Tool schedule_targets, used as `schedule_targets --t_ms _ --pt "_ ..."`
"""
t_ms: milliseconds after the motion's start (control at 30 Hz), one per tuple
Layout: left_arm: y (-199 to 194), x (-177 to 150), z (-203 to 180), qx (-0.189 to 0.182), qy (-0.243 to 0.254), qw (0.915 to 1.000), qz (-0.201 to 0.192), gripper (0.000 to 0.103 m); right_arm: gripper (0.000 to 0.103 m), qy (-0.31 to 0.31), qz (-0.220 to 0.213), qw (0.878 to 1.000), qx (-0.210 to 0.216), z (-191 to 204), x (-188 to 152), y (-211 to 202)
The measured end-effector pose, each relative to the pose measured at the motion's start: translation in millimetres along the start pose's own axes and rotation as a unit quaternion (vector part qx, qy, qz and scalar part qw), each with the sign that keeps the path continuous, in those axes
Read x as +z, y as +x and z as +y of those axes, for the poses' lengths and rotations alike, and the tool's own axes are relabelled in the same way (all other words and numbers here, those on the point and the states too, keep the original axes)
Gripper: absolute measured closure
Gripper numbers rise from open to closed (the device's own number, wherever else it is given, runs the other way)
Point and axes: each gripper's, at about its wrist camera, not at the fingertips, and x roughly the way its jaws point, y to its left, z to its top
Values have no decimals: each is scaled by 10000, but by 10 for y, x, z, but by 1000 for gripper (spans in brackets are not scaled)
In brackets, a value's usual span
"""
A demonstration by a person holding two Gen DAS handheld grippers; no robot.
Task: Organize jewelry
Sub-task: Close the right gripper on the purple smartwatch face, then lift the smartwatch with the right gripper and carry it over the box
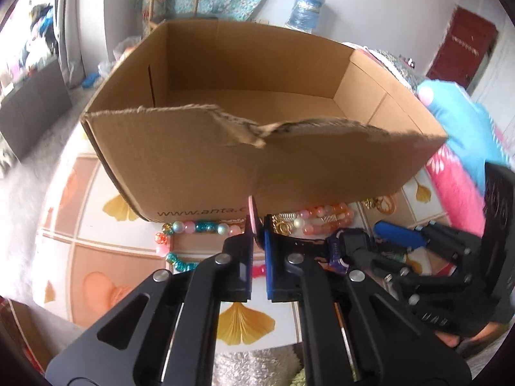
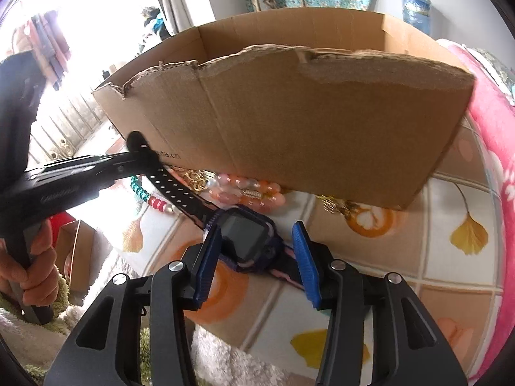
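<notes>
The left gripper (image 1: 257,241) pinches the watch strap (image 2: 173,189) tight – the watch (image 2: 248,234) lies on the desk (image 2: 450,276) near the cardboard box (image 2: 305,135), between the right gripper's (image 2: 257,257) half-spread jaws, untouched.

Left gripper (image 1: 257,251) jaws clamped, right gripper (image 2: 257,257) jaws apart

Two black linkage grippers: left gripper (image 1: 257,251), right gripper (image 2: 257,251), blue ribbed pads, silver pivot screws.

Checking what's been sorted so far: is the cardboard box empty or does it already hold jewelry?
Empty as far as visible: the cardboard box shows bare floor inside; the near corner is hidden.
</notes>
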Motion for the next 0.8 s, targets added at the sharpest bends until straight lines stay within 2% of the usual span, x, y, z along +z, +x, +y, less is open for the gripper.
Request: schedule_targets --t_ms 167,300,400,533,800 --pt "-63 -102 -96 217 214 9995 8 98 52 704 -70 9975 -18 -296 -101 -348" --pt "-32 -185 -37 297 172 9994 67 98 52 1235 -18 9920 -259 -550 -239 -546" --pt "5 -220 32 274 65 9996 101 97 52 1576 60 9867 -403 -697 -304 -540" --pt "18 -234 52 302 66 9995 61 97 53 2046 175 9784 -241 -826 -317 -436" --pt "80 -240 25 323 64 9994 69 97 60 2195 267 9752 -60 -764 -232 -278"
